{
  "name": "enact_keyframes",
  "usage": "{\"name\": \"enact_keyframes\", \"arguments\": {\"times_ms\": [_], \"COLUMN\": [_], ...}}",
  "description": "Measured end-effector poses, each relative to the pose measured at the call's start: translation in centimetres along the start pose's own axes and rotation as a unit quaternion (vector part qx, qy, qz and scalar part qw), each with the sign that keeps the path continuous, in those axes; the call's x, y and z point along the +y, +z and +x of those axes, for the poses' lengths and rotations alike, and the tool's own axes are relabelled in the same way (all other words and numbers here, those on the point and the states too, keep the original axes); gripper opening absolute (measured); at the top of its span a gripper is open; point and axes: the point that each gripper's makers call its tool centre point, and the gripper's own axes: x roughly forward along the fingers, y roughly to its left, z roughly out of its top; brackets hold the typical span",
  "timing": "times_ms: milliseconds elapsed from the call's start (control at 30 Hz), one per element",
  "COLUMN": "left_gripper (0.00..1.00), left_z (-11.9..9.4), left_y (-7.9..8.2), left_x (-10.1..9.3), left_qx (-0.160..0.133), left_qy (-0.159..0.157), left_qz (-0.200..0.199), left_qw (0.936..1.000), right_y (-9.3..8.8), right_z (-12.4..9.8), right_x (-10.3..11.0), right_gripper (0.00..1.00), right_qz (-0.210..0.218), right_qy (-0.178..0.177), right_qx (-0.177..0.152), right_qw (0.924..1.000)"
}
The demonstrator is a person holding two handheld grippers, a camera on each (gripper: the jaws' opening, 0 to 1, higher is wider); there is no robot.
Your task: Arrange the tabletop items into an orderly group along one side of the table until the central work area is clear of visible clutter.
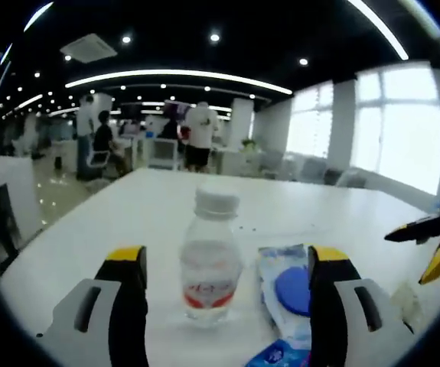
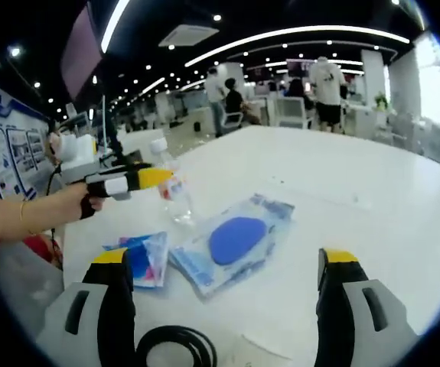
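Clearly the left gripper [image 1: 223,275] is lined up on the water bottle [image 1: 210,264]: its jaws stand wide apart with the bottle upright between them, nearer the left-hand jaw, touching neither as far as I can tell. That spread looks chosen to pass around the bottle's body before closing, so I judge a grasp is being prepared rather than made. The bottle is clear plastic with a white cap and a red-marked label; it looks nearly empty or holds clear liquid, and I cannot tell which.

Just inside the other jaw lies a clear plastic packet [image 1: 285,287] flat on the white table [image 1: 128,214], with a round blue item sealed inside it. In the right gripper view the same packet [image 2: 233,243] lies ahead of the right gripper [image 2: 227,279], slightly toward its left-hand jaw, and a smaller blue packet [image 2: 143,258] sits just beyond that jaw's tip. The right gripper's jaws are also parted and hold nothing. A black cable loop [image 2: 175,345] lies near its base.

From this side the left gripper [image 2: 152,179] appears level with the bottle [image 2: 172,191], held by a hand [image 2: 82,203]. All items sit clustered near one table edge, leaving the far surface bare, so little gathering seems left.
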Motion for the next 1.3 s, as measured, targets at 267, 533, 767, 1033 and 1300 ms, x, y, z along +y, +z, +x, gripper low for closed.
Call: {"name": "enact_keyframes", "arguments": {"times_ms": [267, 533, 767, 1033, 1300], "left_gripper": [0.92, 0.99, 0.99, 0.94, 0.87], "left_z": [-2.2, -3.6, -4.9, -5.9, -6.0], "left_y": [-0.6, -1.4, -2.5, -3.7, -5.2], "left_x": [-3.8, -7.2, -11.3, -15.0, -16.7], "left_qx": [0.02, 0.033, 0.052, 0.07, 0.095], "left_qy": [-0.048, -0.089, -0.137, -0.173, -0.174], "left_qz": [0.037, 0.011, 0.004, -0.017, -0.049], "left_qw": [0.998, 0.9955, 0.9892, 0.9823, 0.9789], "right_y": [1.2, 2.0, 0.7, 1.0, 1.8], "right_z": [0.6, 1.2, 3.0, 5.5, 7.5], "right_x": [-2.0, -3.8, -3.1, -3.9, -4.8], "right_gripper": [1.0, 1.0, 0.99, 0.99, 0.98], "right_qz": [-0.004, -0.018, -0.062, -0.073, -0.075], "right_qy": [-0.003, -0.003, 0.016, 0.024, 0.03], "right_qx": [-0.007, -0.01, -0.001, -0.01, -0.013], "right_qw": [1.0, 0.9998, 0.9979, 0.997, 0.9967]}}
